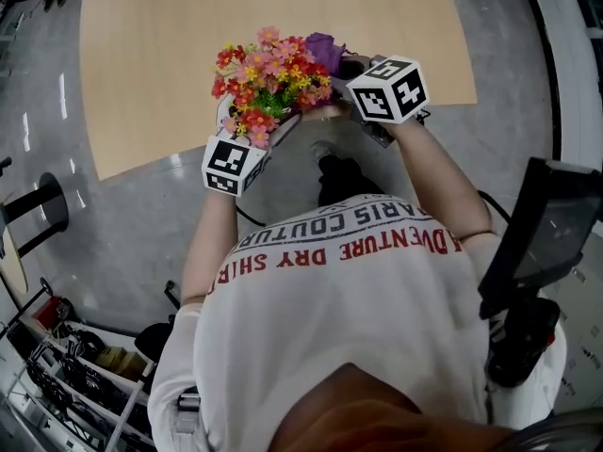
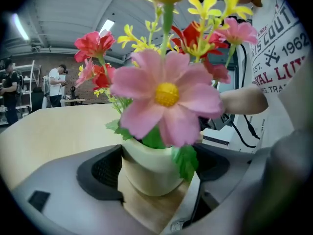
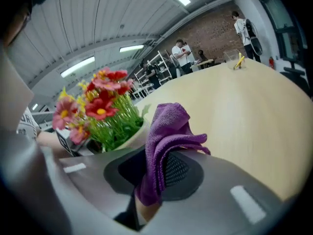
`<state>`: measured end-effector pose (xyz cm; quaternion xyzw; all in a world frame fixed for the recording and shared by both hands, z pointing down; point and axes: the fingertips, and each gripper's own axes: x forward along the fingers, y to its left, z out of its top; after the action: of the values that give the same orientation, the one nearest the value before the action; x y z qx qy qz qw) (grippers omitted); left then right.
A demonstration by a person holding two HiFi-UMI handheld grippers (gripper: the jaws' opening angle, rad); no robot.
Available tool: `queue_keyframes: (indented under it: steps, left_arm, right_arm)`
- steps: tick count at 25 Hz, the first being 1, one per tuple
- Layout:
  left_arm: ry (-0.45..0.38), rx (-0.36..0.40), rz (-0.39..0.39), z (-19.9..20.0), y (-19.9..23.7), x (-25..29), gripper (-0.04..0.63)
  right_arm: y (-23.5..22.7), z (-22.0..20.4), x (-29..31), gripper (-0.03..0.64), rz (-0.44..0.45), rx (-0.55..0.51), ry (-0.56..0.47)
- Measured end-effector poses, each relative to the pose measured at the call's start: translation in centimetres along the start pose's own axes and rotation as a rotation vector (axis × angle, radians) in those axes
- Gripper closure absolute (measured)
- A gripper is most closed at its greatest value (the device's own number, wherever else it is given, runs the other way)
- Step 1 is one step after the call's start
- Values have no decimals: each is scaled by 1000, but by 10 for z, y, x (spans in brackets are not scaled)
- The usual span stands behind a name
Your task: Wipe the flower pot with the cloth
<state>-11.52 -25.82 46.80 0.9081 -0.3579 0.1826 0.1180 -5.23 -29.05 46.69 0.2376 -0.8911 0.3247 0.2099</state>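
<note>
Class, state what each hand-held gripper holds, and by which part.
Left hand-held gripper clamps the cream flower pot by its sides; right hand-held gripper pinches the purple cloth at its lower folds.

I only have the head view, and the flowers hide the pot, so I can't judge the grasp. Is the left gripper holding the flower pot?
Observer: Yes. In the left gripper view, the left gripper is shut on the cream flower pot, with one pad on each side.
Operator: Does the right one have the cloth?
Observer: Yes. The right gripper pinches the purple cloth, and a fold sticks up past the jaws.
Operator: Is the cloth on the pot?
Observer: The right gripper view shows it just beside the pot's rim. I cannot tell whether they touch.
</note>
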Motion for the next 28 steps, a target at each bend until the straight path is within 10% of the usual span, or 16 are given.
queue_keyframes:
  steps: [10,22,28]
  left_arm:
    - [3,5,-15,-2,0,4,147]
    - [-39,-173,106,-9,-12,-6,146]
    - [-113,-269,65,19,-68,-86,239]
  right_arm:
    - [-19,-21,15,575,-104,-33,145]
    - [-23,-15,-33,574,-146,18,-85]
    - [78,-15,-106,574,-75,-84,-179]
